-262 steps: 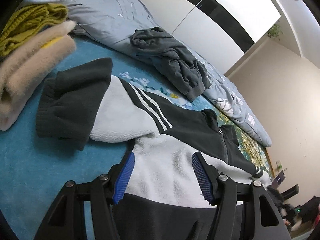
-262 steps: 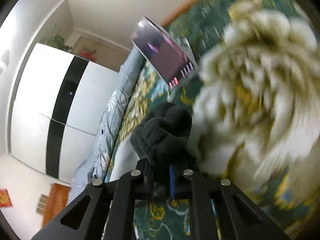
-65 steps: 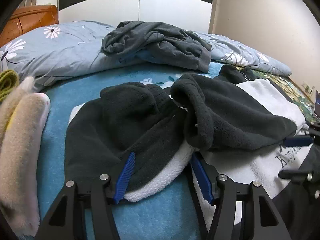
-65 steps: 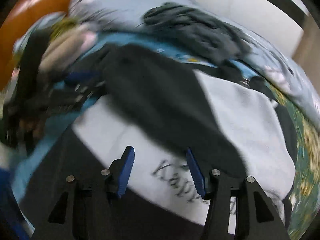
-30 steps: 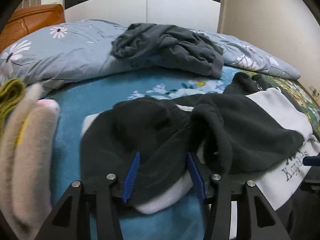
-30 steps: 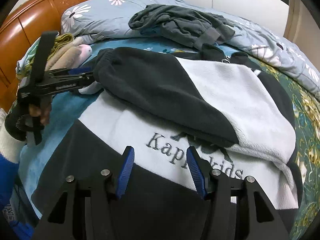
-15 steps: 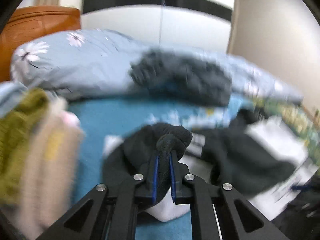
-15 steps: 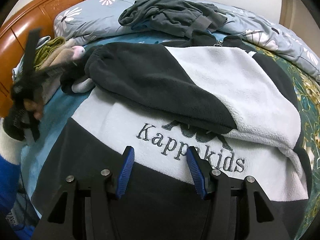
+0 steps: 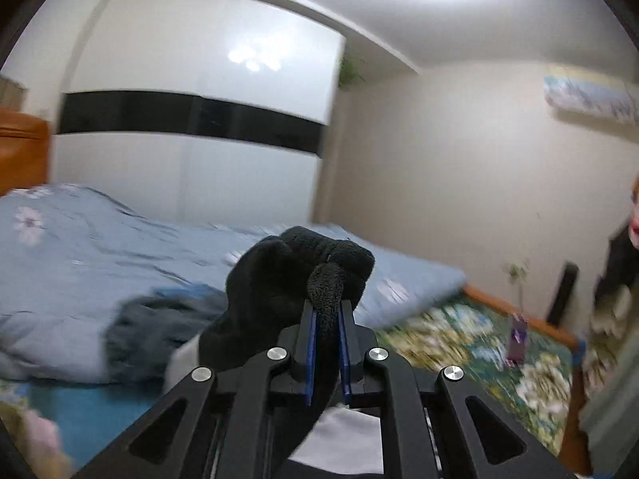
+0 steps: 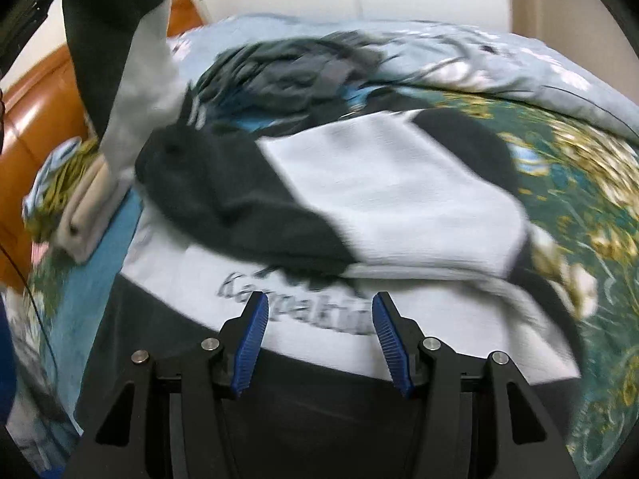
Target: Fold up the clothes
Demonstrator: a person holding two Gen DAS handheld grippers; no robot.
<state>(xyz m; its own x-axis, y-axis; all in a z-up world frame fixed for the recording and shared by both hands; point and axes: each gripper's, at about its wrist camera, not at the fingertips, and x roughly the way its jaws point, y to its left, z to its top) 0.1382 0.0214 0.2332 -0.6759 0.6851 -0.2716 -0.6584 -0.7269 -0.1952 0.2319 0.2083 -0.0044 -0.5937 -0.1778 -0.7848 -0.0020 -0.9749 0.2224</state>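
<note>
The left tongs [image 9: 326, 333] are clamped tight on the dark cuff of the fleece jacket's sleeve [image 9: 297, 275], held up above the bed [image 9: 80, 407]. The right tongs [image 10: 317, 333] stand about half open with nothing between them, over the fleece jacket [image 10: 391, 191] spread on the bed. Motion blur smears its chest lettering [image 10: 295, 305]; the grey garment [image 10: 295, 68] beyond is indistinct.

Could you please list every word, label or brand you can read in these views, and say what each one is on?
"Kappaki…": dark stitched lettering on the white band of the fleece jacket, blurred and partly hidden behind the right claw; the rest cannot be read.
Left wrist view: no readable text.
</note>
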